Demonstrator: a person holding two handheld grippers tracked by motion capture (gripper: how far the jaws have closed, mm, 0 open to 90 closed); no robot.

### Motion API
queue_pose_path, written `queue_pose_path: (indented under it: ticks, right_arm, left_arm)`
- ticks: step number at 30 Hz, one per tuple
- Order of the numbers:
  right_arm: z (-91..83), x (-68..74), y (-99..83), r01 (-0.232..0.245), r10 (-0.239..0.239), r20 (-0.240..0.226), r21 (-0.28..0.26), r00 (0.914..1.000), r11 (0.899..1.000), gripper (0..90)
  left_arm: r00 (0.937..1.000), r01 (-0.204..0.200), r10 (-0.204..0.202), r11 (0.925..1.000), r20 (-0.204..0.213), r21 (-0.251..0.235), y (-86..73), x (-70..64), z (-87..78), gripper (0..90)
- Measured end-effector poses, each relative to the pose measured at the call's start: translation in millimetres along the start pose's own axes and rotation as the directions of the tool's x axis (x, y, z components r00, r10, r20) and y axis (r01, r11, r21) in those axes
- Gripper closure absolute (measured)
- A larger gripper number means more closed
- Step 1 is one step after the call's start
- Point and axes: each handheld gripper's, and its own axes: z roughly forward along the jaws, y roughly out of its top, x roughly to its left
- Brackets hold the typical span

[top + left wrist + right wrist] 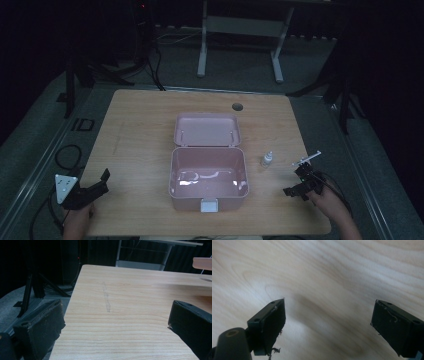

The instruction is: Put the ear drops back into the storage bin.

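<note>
- High view: pink box sits lid-up mid-table, small bottle just right of it.
- Left gripper and right gripper gape, holding nothing.
- Probably the bottle goes in: straddle its body squarely before squeezing.

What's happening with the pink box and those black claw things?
A person sits at a light wooden table with a black two-jaw tool in each hand. The left tool and the right tool are both open and hold nothing. Between them is a pink plastic box with its lid flipped back. A small white dropper bottle and a thin white syringe lie to its right, untouched.
</note>
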Motion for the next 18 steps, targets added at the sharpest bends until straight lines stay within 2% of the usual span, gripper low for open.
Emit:
queue_pose_path:
  ticks: [2,3,4,6,9,10,15,18]
  right_arm:
    - [-1.1,-0.9,1.4,0.008,-0.008,-0.004,0.038,1.0,0.999,11.9]
    - [-1.1,-0.9,1.4,0.008,-0.008,-0.004,0.038,1.0,0.999,11.9]
    - [-1.6,-1.0,2.4,0.022,-0.022,-0.003,0.08,0.9998,0.997,11.9]
    - [-2.1,0.3,3.2,0.044,-0.044,-0.003,0.116,0.999,0.992,11.9]
    - [-2.4,0.8,3.6,0.053,-0.052,-0.007,0.136,0.9986,0.989,11.9]
    - [-1.8,1.1,4.8,0.063,-0.059,-0.025,0.186,0.9979,0.981,11.9]
    - [2.0,4.5,5.3,0.107,-0.097,-0.05,0.274,0.9941,0.956,11.9]
    - [1.2,5.5,7.0,0.119,-0.103,-0.069,0.274,0.9922,0.954,11.7]
  left_arm:
    - [1.0,0.0,0.0,1.0,0.0,0.0,0.0,0.0,0.0,0.5]
    - [1.0,0.0,0.0,1.0,-0.001,0.0,0.0,0.0,0.0,0.5]
    - [1.0,0.001,-0.001,1.0,-0.001,0.0,0.0,0.0,0.0,0.5]
    - [1.0,0.001,-0.001,1.0,-0.001,0.001,0.0,0.0,0.1,0.5]
    - [1.0,0.001,-0.001,1.0,-0.001,0.0,0.0,0.1,0.1,0.5]
    - [1.0,0.001,-0.001,1.0,-0.001,0.0,0.0,0.1,0.0,0.5]
    - [1.0,0.003,-0.003,1.0,0.0,0.001,0.0,0.3,0.0,0.5]
    - [1.0,0.003,-0.003,1.0,0.0,0.001,0.1,0.5,0.0,0.5]
